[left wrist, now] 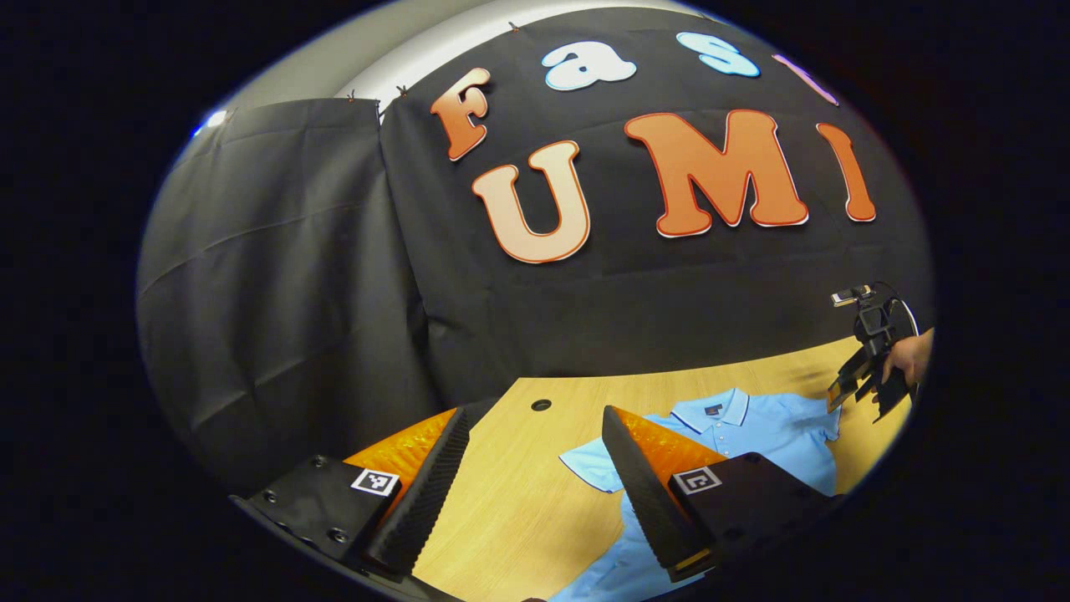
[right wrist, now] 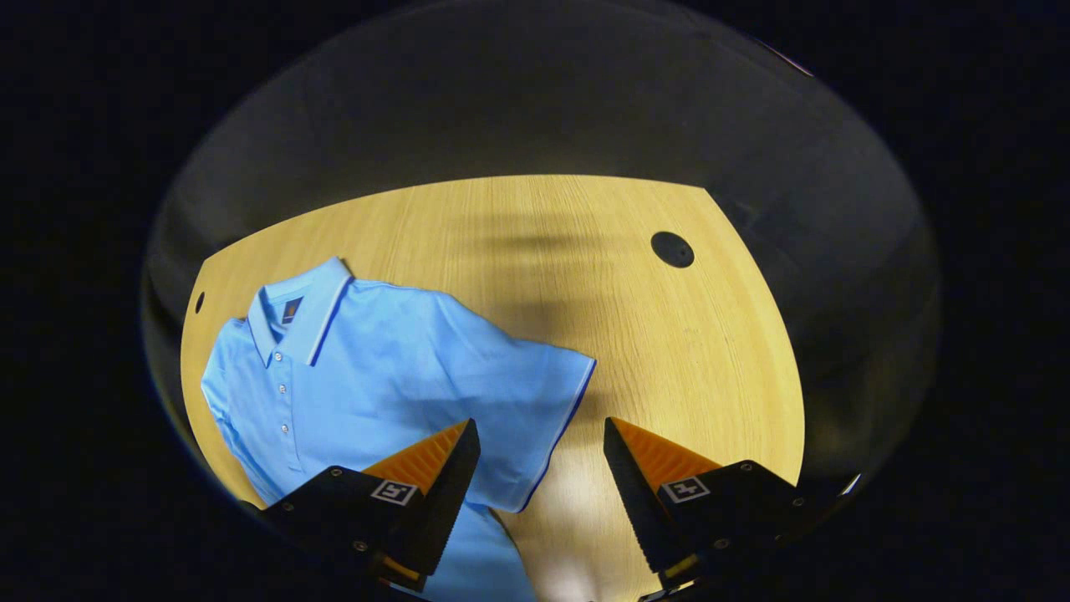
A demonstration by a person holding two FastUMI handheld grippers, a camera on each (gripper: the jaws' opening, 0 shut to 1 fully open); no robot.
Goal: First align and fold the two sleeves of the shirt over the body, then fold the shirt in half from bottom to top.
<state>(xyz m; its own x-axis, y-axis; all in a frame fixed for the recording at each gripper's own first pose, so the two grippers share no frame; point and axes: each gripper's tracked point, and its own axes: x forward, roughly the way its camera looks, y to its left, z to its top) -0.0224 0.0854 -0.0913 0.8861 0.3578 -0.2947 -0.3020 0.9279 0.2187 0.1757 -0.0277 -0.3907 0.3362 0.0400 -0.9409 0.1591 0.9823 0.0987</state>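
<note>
A light blue polo shirt [right wrist: 376,368] lies flat on the wooden table [right wrist: 669,351], collar toward the far left in the right gripper view. One short sleeve [right wrist: 543,418] spreads out just ahead of my right gripper [right wrist: 542,431], which hovers open above the sleeve's edge. In the left gripper view the same shirt [left wrist: 752,431] lies to the right, with its other sleeve [left wrist: 593,468] pointing toward me. My left gripper [left wrist: 535,418] is open above bare table beside that sleeve. The right gripper [left wrist: 869,376], held by a hand [left wrist: 907,355], shows far off at the right.
A round cable hole [right wrist: 672,249] sits in the tabletop at the far right, and a second hole [left wrist: 541,405] lies near the back edge by the left gripper. Black cloth walls close the booth behind and to the side of the table.
</note>
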